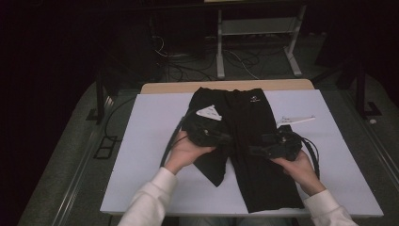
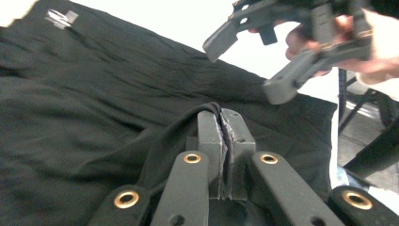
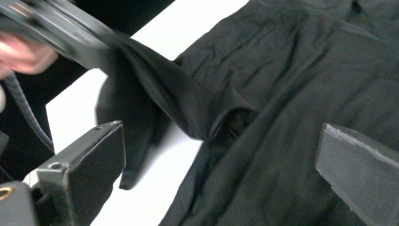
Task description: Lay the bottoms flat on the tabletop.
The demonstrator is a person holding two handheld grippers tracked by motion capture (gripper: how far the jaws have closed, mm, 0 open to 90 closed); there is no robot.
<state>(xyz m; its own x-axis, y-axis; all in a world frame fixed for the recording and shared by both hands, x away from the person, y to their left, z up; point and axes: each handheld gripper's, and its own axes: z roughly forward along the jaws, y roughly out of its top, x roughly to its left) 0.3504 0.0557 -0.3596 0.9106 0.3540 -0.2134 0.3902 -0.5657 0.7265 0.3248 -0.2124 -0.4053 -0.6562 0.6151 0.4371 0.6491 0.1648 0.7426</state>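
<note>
A pair of black shorts (image 1: pixel 256 117) with a small white logo (image 1: pixel 254 100) lies flat on the white table (image 1: pixel 150 122), waistband at the far side. My left gripper (image 1: pixel 228 138) is shut on a fold of the shorts' left leg and holds it raised off the table; in the left gripper view the cloth is pinched between the pads of the left gripper (image 2: pixel 221 115). My right gripper (image 1: pixel 251 151) hovers open just right of it, over the other leg. Its jaws stand wide in the right gripper view, right gripper (image 3: pixel 221 150), with nothing between them.
A wooden strip (image 1: pixel 226 86) edges the table's far side. Beyond it on the floor are a pale metal frame (image 1: pixel 256 28) and tangled cables (image 1: pixel 188 61). Black cables (image 1: pixel 171 141) trail from both grippers across the table.
</note>
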